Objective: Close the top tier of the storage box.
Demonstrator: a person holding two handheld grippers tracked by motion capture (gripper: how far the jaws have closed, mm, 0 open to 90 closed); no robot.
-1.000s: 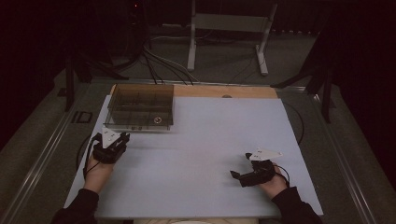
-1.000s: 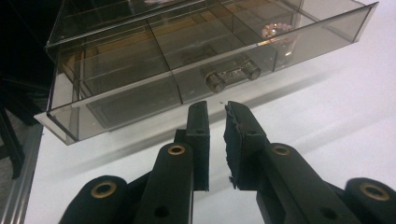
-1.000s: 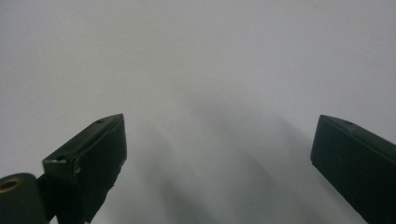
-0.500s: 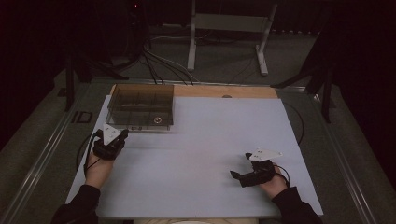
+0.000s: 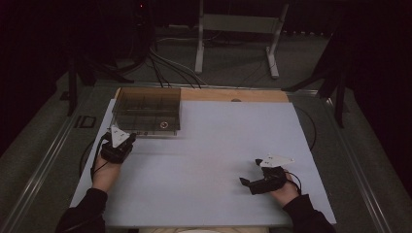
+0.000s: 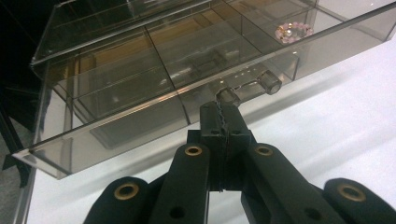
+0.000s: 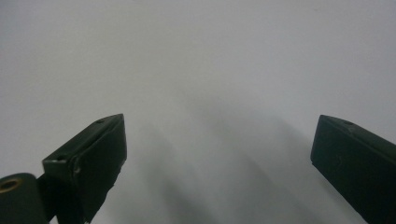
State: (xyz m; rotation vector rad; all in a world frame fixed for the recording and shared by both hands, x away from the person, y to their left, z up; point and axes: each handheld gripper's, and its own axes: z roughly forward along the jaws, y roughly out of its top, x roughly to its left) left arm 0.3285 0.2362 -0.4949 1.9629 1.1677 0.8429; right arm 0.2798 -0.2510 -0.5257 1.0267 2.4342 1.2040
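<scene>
A: Clear box [image 5: 147, 112] is the landmark here: a smoky see-through organiser with dividers, sitting at the far left of the white counter [image 5: 209, 160], its back edge against the bare wooden strip [image 5: 233, 94].

B: And the left gripper [image 5: 127, 141]?

A: Right at the box's near front wall. In the left gripper view the jaws have just been closing and now stand pressed together, teeth meshed, with their tips [image 6: 223, 109] at the small clear handle [image 6: 247, 86] on that front wall. One knob of the handle sits just past the tips; I cannot tell whether any part of it is pinched between them.

B: Anything inside the box?

A: A pink beaded ring [image 6: 294, 31] lies in a front compartment, to the right of the handle as the left gripper view has it (from the high view it shows as a small ring [image 5: 164, 125] near the box's front right corner). The other compartments look bare as far as the tinted walls let me see.

B: The right gripper [image 5: 247, 183]?

A: Well apart from the box, near the counter's front right, held low over the white surface. Its jaws stand wide, nothing between them but bare counter [image 7: 215, 84].

B: Hands?

A: The left hand [image 5: 104, 170] comes up toward the box; the right hand [image 5: 284, 190] rests far from it.
</scene>
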